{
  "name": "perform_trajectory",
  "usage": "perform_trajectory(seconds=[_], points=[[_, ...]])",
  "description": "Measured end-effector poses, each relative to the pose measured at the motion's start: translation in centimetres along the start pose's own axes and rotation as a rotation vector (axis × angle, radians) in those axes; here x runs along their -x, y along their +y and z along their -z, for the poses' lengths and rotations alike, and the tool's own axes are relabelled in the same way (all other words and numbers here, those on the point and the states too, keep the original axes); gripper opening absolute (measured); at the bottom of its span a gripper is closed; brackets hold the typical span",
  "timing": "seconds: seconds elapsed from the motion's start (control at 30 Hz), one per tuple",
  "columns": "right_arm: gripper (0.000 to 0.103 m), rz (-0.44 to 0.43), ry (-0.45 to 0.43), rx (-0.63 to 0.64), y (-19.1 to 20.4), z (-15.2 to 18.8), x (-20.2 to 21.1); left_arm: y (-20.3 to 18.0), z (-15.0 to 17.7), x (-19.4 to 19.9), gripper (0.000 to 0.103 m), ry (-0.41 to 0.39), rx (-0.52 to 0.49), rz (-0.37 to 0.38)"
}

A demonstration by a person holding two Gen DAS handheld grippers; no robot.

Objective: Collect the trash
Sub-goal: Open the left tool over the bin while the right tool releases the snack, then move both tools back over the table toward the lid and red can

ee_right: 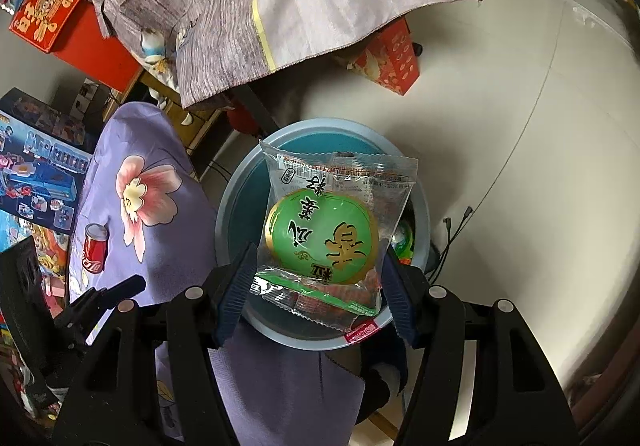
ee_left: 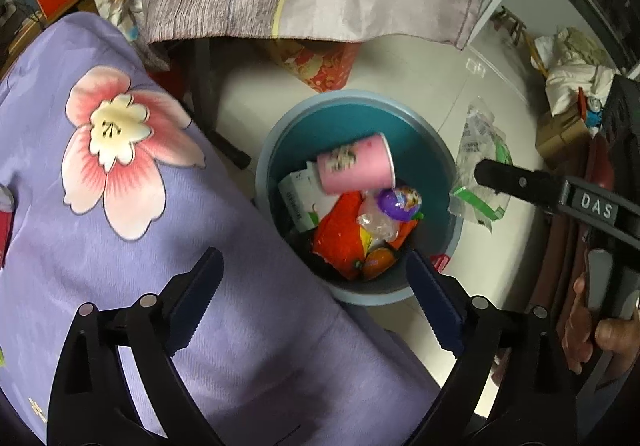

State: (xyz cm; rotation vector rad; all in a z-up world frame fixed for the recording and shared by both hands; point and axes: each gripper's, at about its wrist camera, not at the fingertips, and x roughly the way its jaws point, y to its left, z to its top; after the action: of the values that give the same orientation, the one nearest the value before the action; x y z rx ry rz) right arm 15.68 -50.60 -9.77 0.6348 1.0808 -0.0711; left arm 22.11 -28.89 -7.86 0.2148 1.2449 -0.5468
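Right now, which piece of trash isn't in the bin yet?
The green-labelled wrapper, pinched in the right gripper above the bin; the pink cup is already inside.

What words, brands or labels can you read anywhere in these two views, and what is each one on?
"DAS": raised letters on the right gripper arm, left wrist view.
Coca-Cola script: on the red can standing on the purple cloth, readable as the brand only.
Large Chinese characters: on the green snack packet in the right gripper, upside down.
Its small print, and the white carton in the bin: too blurred.
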Motion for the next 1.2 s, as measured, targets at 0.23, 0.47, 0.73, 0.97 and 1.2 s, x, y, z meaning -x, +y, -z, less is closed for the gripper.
perform_trajectory(seconds=[0.23, 0.47, 0.73, 0.97, 1.2], points=[[0.073, -0.017, 0.036, 0.031, 1.6, 0.4, -1.0, 0.8, 0.9, 0.3, 0.094, -0.002, 0.018, 0.007], [0.082, -0.005, 0.064, 0.004, 2.0, 0.8, -1.3, 2.0, 1.9, 0.7, 0.096, -0.007, 0.053, 0.014], [0.087, 0.045, 0.075, 0.016, 3.4, 2.1, -1.2, 3.5, 3.2, 1.8, 0.097, -0.022, 0.087, 0.026], [0.088, 0.064, 0.081, 0.058, 6.1, 3.2, -1.0, 5.1, 4.5, 3.7, 0.098, -0.060, 0.104, 0.022], [0.088, 0.068, 0.082, 0.135, 9.4, 4.7, -0.8, 6.9, 6.2, 5.7, 0.098, -0.098, 0.135, 0.019]])
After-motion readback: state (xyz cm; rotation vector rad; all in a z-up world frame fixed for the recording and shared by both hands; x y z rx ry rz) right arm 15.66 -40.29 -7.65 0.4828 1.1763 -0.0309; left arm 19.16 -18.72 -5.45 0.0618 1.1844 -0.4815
